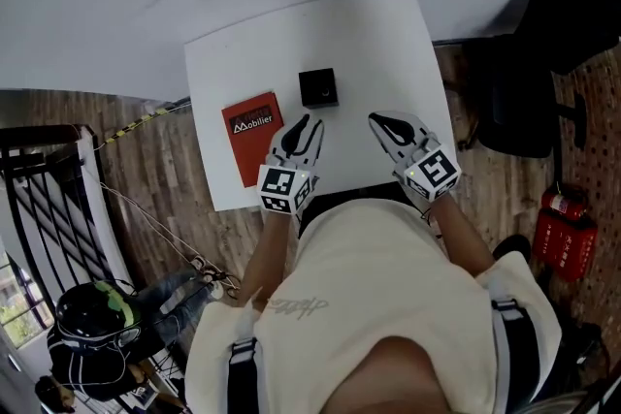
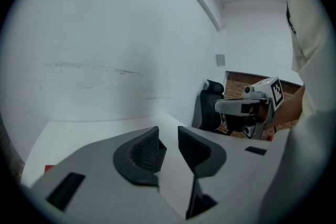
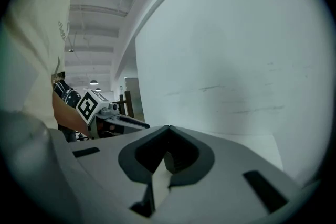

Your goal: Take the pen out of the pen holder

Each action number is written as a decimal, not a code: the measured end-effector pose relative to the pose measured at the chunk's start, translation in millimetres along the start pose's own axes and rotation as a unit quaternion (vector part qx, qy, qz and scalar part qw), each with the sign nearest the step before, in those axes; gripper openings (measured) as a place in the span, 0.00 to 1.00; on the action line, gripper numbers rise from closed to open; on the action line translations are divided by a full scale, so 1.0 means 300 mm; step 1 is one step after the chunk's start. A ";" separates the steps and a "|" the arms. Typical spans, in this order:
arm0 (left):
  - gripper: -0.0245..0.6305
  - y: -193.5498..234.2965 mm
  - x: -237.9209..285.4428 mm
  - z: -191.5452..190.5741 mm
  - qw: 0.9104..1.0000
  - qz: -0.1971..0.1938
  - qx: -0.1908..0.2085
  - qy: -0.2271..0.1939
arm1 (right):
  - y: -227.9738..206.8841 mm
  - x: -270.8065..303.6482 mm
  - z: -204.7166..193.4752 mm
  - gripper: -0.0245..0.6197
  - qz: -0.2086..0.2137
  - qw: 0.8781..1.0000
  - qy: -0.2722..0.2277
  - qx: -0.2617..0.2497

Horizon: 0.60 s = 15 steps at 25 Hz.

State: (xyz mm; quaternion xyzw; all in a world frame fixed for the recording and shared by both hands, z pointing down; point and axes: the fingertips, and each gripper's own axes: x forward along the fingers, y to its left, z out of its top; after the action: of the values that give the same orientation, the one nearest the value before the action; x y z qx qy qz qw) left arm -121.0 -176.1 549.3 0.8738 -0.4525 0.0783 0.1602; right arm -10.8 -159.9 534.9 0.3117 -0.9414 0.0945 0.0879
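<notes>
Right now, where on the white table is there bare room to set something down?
The right part of the table, from the black pen holder to the right edge, is bare beyond the right claw. So is the far strip behind the holder. Crowded: the near left, where the red booklet lies beside the left claw.

White table [image 1: 388, 44], black pen holder [image 1: 318, 87], red book [image 1: 253, 139], brown plank floor [image 1: 160, 184], red fire extinguisher [image 1: 558, 233], black office chair [image 1: 524, 102]

A white table [image 1: 388, 44] stands on a wooden floor [image 1: 165, 179]. A red book [image 1: 252, 136] lies flat near its left edge. A black pen holder [image 1: 318, 87] stands just right of the book, slightly farther back, about mid-table.
</notes>
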 end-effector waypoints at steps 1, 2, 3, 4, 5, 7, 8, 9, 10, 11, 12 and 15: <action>0.21 0.001 0.004 -0.001 1.000 0.006 -0.002 0.001 | -0.009 0.004 0.001 0.05 0.007 1.000 0.000 -0.001; 0.21 0.003 0.008 -0.003 1.000 0.013 -0.004 0.001 | -0.019 0.008 0.002 0.05 0.013 1.000 0.000 -0.002; 0.21 0.006 0.011 -0.004 1.000 0.020 -0.007 0.001 | -0.028 0.011 0.004 0.05 0.019 1.000 -0.001 -0.003; 0.21 0.008 0.016 -0.006 1.000 0.026 -0.010 0.000 | -0.039 0.013 0.006 0.05 0.024 1.000 -0.001 -0.004; 0.22 0.010 0.024 -0.007 1.000 0.029 -0.013 0.000 | -0.051 0.015 0.006 0.05 0.027 1.000 -0.002 -0.005; 0.24 0.014 0.045 -0.010 0.999 0.030 -0.013 0.005 | -0.080 0.018 0.004 0.05 0.028 1.000 -0.002 -0.004; 0.24 0.017 0.057 -0.012 0.999 0.029 -0.012 0.008 | -0.097 0.018 0.001 0.05 0.026 1.000 -0.003 0.001; 0.24 0.020 0.068 -0.014 0.999 0.028 -0.010 0.011 | -0.112 0.015 -0.003 0.05 0.023 1.000 -0.004 0.007; 0.24 0.024 0.081 -0.016 0.999 0.029 -0.009 0.014 | -0.125 0.010 -0.008 0.05 0.021 1.000 -0.004 0.012; 0.24 0.029 0.093 -0.019 0.999 0.030 -0.008 0.016 | -0.135 0.003 -0.014 0.05 0.019 1.000 -0.003 0.014; 0.24 0.036 0.106 -0.023 0.999 0.032 -0.007 0.019 | -0.143 -0.003 -0.021 0.05 0.018 1.000 -0.001 0.015; 0.24 0.063 0.154 -0.041 0.999 0.033 -0.001 0.033 | -0.157 -0.015 -0.051 0.05 0.018 1.000 0.011 0.020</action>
State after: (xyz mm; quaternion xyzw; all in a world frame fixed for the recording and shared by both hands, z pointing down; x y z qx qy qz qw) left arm -109.5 -217.4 577.6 0.8549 -0.4759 0.1117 0.1736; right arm 22.8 -190.7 554.4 0.2958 -0.9436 0.1185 0.0898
